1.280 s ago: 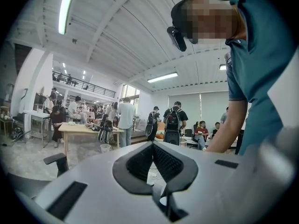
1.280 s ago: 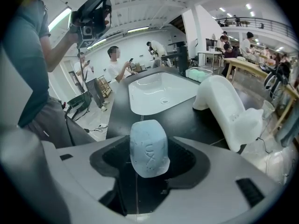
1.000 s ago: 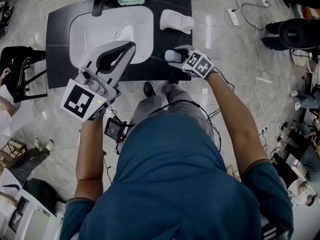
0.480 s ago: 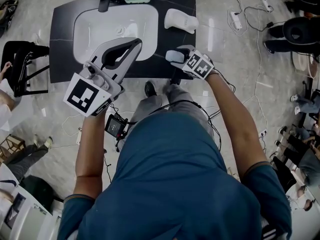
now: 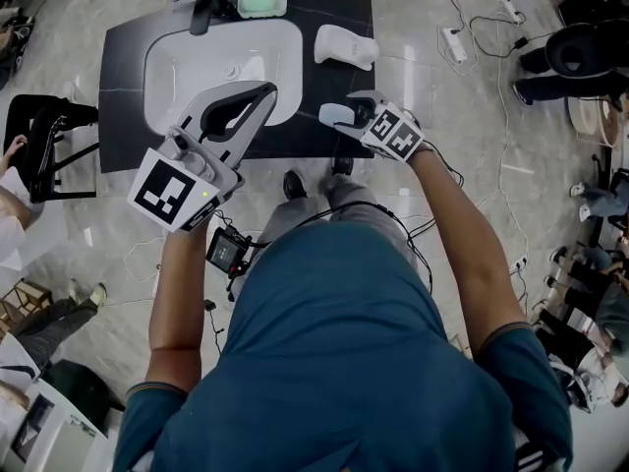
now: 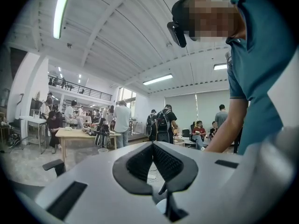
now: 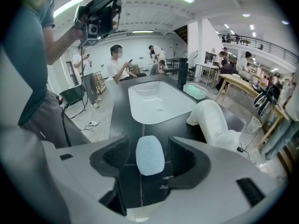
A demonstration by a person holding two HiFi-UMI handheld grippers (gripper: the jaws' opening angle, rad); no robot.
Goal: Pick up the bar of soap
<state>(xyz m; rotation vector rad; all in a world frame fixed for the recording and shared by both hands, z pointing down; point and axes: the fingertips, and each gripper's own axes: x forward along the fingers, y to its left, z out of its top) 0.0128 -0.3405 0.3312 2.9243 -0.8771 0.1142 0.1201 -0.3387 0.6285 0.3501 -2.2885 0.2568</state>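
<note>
Right claw (image 7: 149, 147) hovering low at front of dark bench (image 5: 295, 138), jaws spread, flanking pale blue soap bar (image 7: 149, 155), gaps showing on both sides. Soap bar sitting on bench; white sink basin (image 5: 221, 62) at its 10 o'clock, white bottle (image 5: 346, 45) lying at its 12 o'clock. Left claw (image 5: 259, 93) pressed together, pinching nothing, showing against basin's near rim in head view.

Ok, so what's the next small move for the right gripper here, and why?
Probably close the right gripper on the bar of soap: its jaws stand apart with the soap between them, a gap on each side, and the soap seems to rest on the black countertop, not yet gripped.
</note>
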